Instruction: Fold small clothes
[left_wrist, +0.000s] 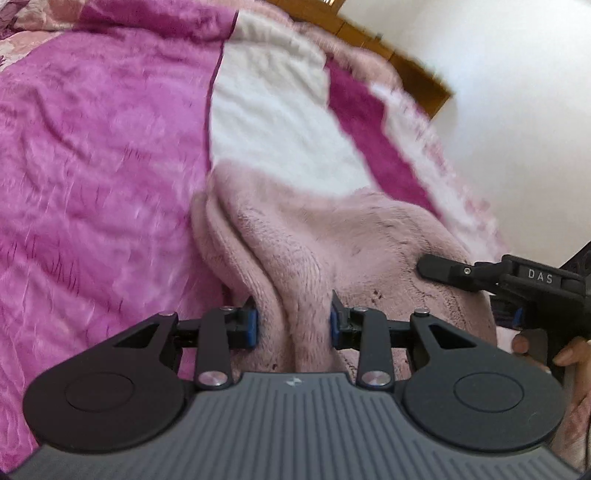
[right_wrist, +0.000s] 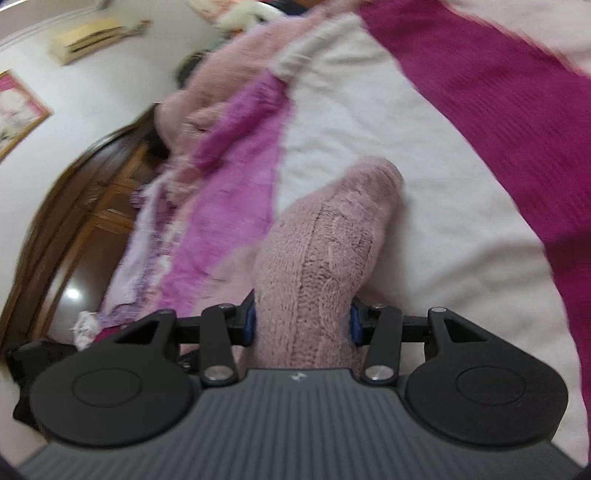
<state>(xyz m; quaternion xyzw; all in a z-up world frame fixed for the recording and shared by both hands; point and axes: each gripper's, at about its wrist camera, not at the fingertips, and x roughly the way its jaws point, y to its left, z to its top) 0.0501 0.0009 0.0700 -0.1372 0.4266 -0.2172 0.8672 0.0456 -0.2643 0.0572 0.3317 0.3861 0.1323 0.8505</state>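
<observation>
A fuzzy pale pink knit garment lies bunched on the bed. My left gripper is shut on a thick fold of it, the fabric filling the gap between the blue pads. My right gripper is shut on another part of the same pink garment, a cable-knit section that stretches forward from the pads and ends in a rounded fold. The right gripper also shows at the right edge of the left wrist view, with the hand that holds it.
The bed carries a magenta blanket and a white and dark pink striped cover. A wooden headboard and white wall lie beyond. In the right wrist view, wooden furniture and shiny floor are at left.
</observation>
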